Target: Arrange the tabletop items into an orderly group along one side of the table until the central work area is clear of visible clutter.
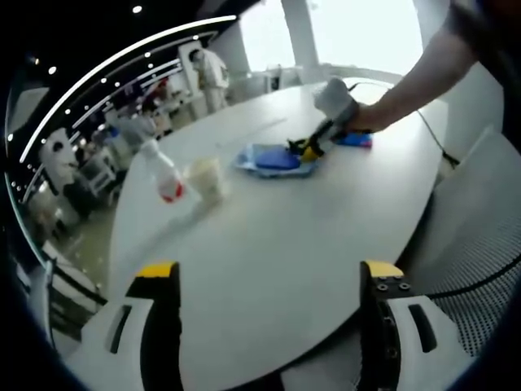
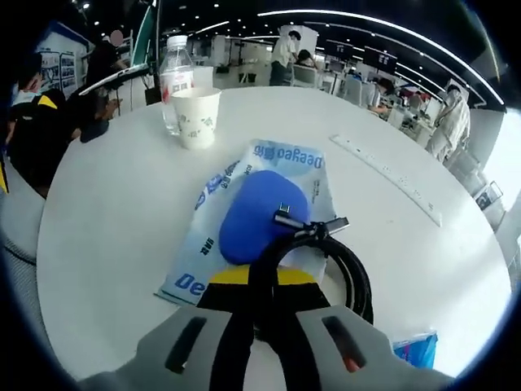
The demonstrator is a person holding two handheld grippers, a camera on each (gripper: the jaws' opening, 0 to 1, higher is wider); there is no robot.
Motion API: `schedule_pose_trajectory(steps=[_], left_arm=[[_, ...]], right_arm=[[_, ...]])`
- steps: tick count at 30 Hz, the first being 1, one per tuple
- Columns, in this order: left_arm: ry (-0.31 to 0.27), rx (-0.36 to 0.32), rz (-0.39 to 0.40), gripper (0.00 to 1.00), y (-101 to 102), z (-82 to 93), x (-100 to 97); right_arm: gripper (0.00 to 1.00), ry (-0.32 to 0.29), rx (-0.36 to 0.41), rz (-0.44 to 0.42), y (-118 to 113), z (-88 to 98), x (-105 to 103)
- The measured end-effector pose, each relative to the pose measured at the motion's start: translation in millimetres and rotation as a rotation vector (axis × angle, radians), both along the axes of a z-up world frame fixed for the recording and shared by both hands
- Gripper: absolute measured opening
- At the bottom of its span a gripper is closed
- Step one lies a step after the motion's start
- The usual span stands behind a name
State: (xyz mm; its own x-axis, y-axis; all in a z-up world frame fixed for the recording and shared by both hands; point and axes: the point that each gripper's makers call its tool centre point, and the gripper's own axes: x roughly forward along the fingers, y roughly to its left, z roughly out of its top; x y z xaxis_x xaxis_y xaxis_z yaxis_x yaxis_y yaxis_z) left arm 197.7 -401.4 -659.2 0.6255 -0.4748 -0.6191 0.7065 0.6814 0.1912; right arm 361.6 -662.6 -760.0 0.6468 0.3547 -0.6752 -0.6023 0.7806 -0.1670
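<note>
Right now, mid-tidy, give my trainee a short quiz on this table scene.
1. True or false: the right tool is shut on the black cable.
2. What stands beside the paper cup? A) water bottle B) stapler C) mug
3. Fill in: the blue pouch lies on a printed ____.

Key: 1 true. 2 A, the water bottle. 3 bag; the left tool is open above the white table.
</note>
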Motion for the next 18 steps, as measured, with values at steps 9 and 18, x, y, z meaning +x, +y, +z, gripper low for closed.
schedule_pose_trajectory(steps=[9, 18], left_arm=[[-0.005, 0.004, -0.012, 0.87, -2.2, 0.6, -0.5], [-0.015, -0.002, -0.013, 0.87, -2.9, 2.6, 0.5]], right_arm=[[0.04, -0.067, -0.039, 0.020, -3.6, 21.6, -1.9], [0.03, -0.138, -0.038, 0.001, -16.8, 48.8, -4.0]])
